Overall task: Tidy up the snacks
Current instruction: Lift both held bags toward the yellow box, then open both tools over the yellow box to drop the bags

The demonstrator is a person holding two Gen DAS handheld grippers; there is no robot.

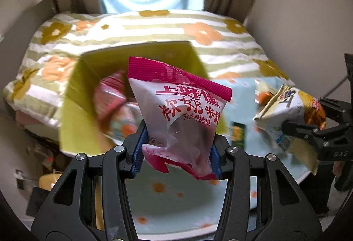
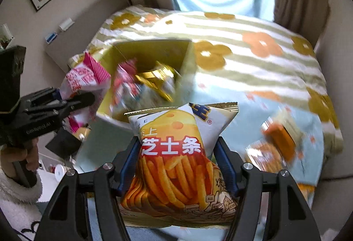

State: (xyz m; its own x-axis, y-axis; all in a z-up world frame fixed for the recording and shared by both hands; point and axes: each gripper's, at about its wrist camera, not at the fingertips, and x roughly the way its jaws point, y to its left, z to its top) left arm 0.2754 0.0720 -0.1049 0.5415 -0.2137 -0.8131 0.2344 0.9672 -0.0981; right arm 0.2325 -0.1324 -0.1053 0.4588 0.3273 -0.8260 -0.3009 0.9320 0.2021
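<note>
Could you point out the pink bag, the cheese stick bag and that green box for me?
pink bag (image 1: 178, 117), left wrist view, on its white printed front.
cheese stick bag (image 2: 174, 152), right wrist view, on its orange front panel.
green box (image 1: 77, 97), left wrist view, on its near side wall.

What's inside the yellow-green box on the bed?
Inside the yellow-green box there is a pink snack packet and a shiny gold packet. Anything deeper down is hidden by those packets and the box walls, and the picture is blurry.
</note>
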